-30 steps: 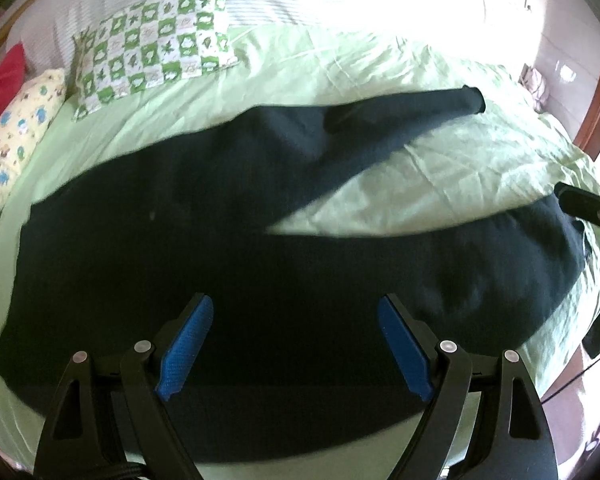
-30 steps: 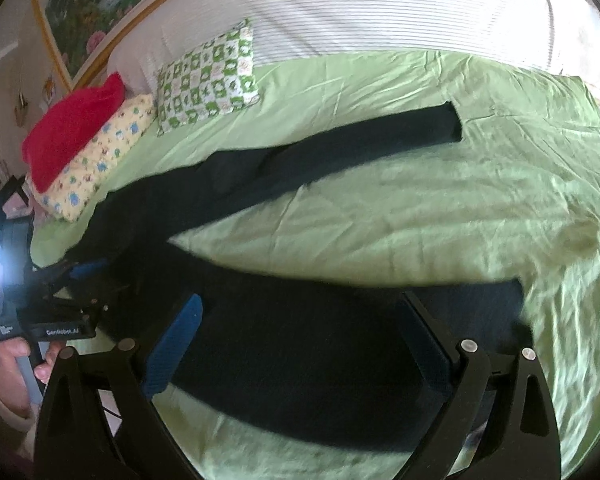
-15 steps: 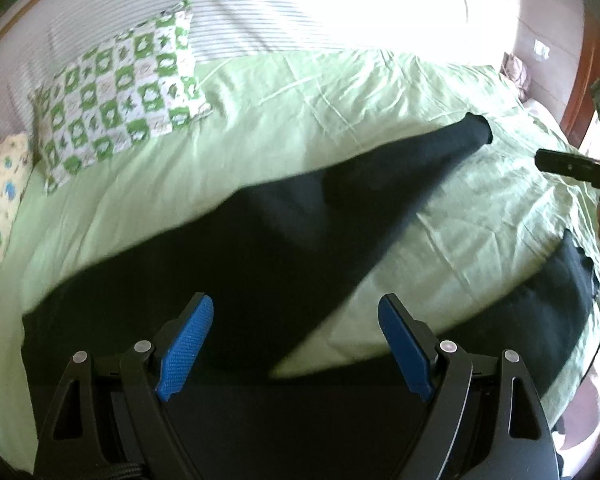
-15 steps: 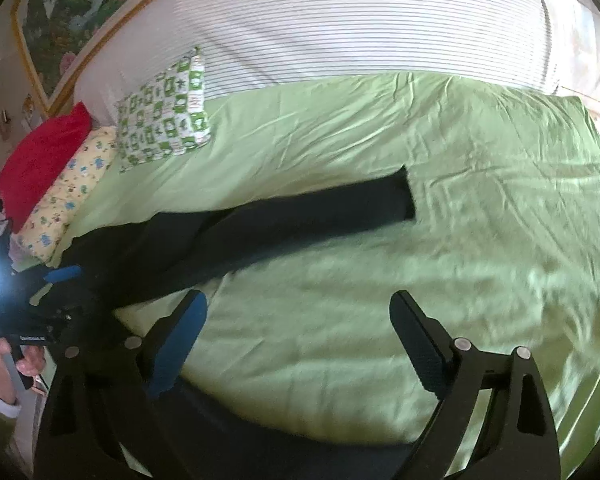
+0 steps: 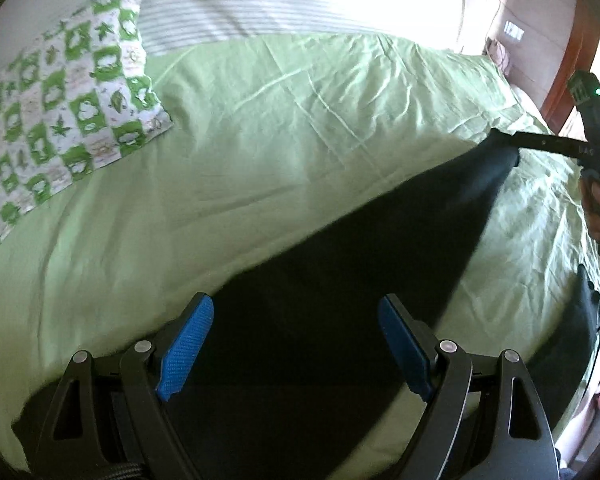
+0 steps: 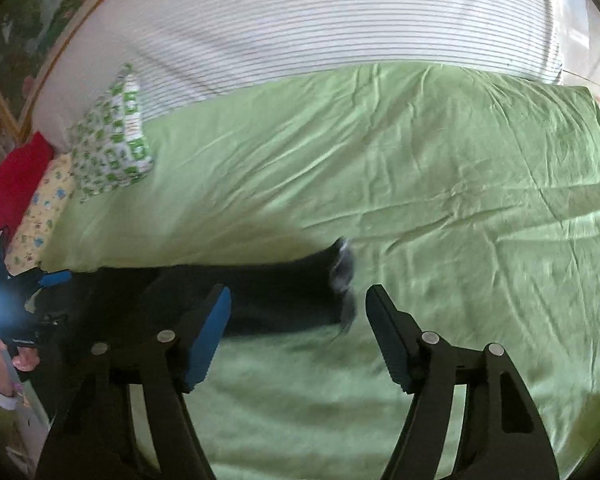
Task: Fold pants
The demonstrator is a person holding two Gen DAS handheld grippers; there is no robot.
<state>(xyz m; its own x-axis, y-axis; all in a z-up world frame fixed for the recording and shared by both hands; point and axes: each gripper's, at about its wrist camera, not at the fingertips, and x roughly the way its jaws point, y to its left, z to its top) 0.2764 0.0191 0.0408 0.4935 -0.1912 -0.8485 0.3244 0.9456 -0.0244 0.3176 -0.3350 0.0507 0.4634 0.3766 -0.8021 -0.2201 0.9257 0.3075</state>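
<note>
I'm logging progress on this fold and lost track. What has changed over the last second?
Both claws moved forward over the black pants. The right claw now reaches the far leg's cuff, open, not gripping. The left claw hangs open above the waist end. Unchanged: pants spread unfolded on the green sheet, checkered pillow in place.

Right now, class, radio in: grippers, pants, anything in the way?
Left gripper open over the pants. Right gripper open at the far leg cuff. Pillows well aside.

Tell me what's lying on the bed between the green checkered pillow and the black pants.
Only bare, wrinkled green sheet lies between the checkered pillow and the pants. The left wrist view shows this most clearly, and the right wrist view agrees.
</note>
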